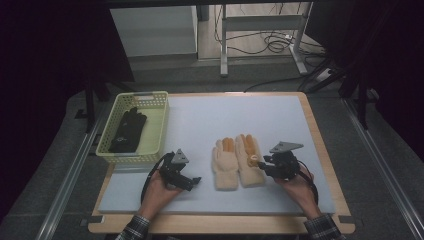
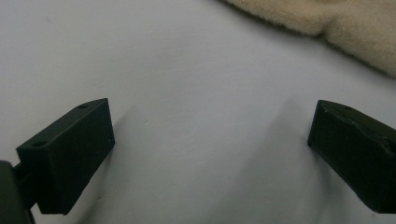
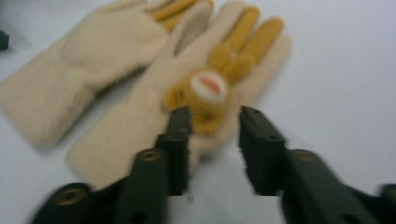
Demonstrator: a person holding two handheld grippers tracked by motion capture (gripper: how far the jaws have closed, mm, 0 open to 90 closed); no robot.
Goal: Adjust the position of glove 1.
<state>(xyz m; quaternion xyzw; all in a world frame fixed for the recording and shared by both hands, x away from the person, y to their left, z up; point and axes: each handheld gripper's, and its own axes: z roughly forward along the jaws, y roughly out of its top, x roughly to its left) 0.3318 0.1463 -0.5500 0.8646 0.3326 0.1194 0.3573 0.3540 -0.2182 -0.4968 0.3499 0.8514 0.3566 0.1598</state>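
Your right hand-held gripper stood half-spread at the right glove's edge, pinching nothing; left hand-held gripper spread wide beside the gloves.

Two cream gloves are lying side by side at the centre of the frame. One yellow basket is sitting at centre left, holding one black glove. Two grippers are showing near the bottom: the left gripper and the right gripper.

Left tool jaws wide apart, right tool jaws half parted
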